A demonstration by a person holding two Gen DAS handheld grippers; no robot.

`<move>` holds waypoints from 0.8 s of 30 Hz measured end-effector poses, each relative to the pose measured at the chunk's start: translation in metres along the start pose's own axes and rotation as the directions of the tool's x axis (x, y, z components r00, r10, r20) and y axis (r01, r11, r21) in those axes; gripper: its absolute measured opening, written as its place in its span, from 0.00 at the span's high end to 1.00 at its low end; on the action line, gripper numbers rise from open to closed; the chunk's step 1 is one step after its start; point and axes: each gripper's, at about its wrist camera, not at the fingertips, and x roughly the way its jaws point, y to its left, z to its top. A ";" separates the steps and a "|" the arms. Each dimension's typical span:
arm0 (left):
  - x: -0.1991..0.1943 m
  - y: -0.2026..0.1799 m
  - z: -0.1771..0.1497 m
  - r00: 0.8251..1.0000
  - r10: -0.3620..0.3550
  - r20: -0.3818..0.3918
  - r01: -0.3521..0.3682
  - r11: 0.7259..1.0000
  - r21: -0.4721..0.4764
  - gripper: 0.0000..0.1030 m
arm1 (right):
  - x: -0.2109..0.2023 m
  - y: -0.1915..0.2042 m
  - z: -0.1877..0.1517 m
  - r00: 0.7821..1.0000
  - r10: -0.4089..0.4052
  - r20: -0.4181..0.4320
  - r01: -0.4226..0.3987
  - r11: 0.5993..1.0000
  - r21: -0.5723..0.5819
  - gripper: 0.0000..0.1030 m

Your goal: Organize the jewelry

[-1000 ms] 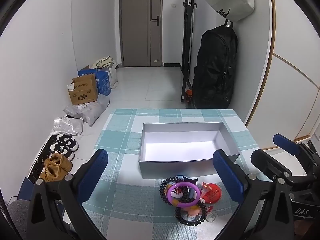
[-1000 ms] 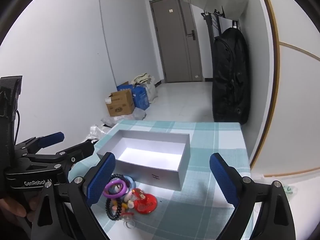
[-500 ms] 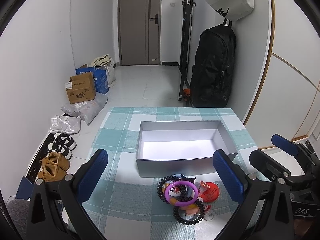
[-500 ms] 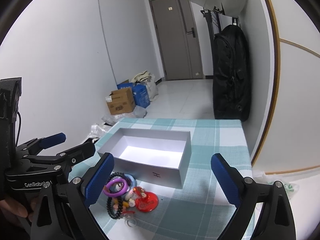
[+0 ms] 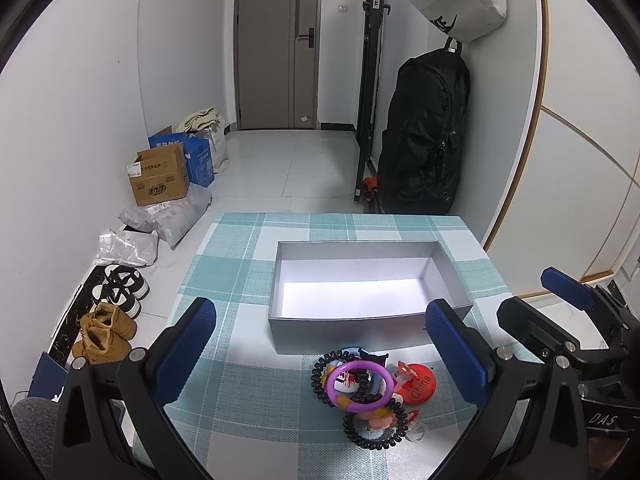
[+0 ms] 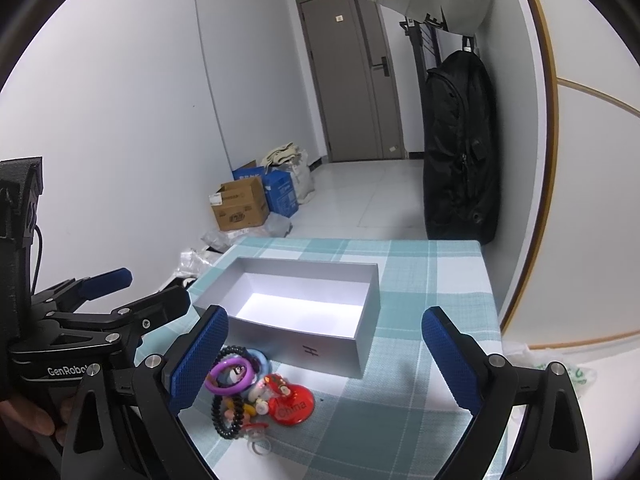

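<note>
Grey box (image 5: 370, 292) fronts the jewelry pile (image 5: 370, 388) (purple ring atop) — both grippers, left gripper (image 5: 320, 356) and right gripper (image 6: 324, 356), gape empty.

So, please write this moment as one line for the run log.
stage: before first pick | left tool: open, holds nothing | right tool: open, holds nothing | jewelry pile: on tablecloth, in front of box | box: no jewelry inside

box (image 5: 360, 330): matt grey card | tablecloth (image 5: 224, 264): woven checked cloth | purple ring (image 5: 359, 380): glossy plastic
</note>
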 end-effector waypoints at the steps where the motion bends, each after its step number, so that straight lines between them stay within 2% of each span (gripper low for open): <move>1: 0.000 0.000 0.000 1.000 -0.001 -0.002 0.001 1.000 0.000 0.01 | 0.000 0.000 0.000 1.000 0.000 0.001 0.000 1.000 0.000 0.05; 24: 0.008 0.001 -0.002 1.000 -0.011 -0.028 0.010 1.000 -0.011 0.01 | -0.001 -0.004 0.002 1.000 -0.027 -0.009 0.027 1.000 0.003 0.05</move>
